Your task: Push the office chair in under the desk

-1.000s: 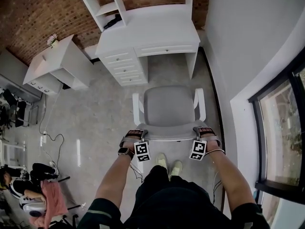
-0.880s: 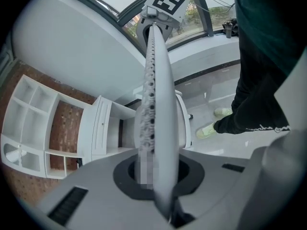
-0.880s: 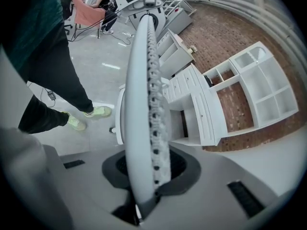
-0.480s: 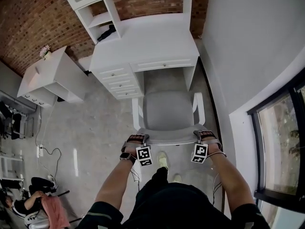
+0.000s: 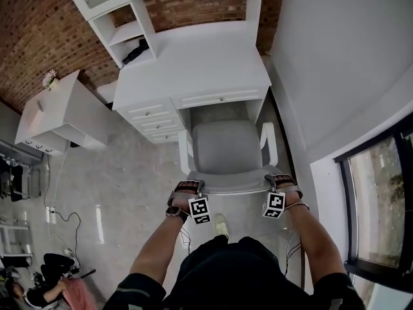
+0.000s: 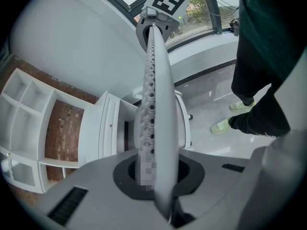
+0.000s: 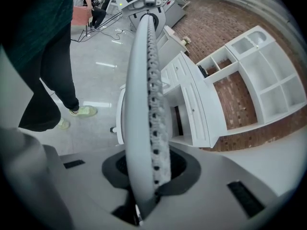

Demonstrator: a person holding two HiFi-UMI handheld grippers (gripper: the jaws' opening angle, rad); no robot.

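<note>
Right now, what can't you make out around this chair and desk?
- Most of the chair base: the seat hides it in the head view, the backrest in both gripper views.
- Kneehole depth: head view, covered by the desk top.
- Dark item in the shelving: head view, too small to identify.

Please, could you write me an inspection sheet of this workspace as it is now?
Surface: glossy grey floor.
Job's things: office chair faces the white desk, seat just outside the kneehole.
Clutter: dark object on the desk shelf.
Grippers: left claw and right claw each shut on the chair's backrest top.
Cables: one cable on the floor, far left.
Surroundings: brick wall, window, small white cabinet.
</note>
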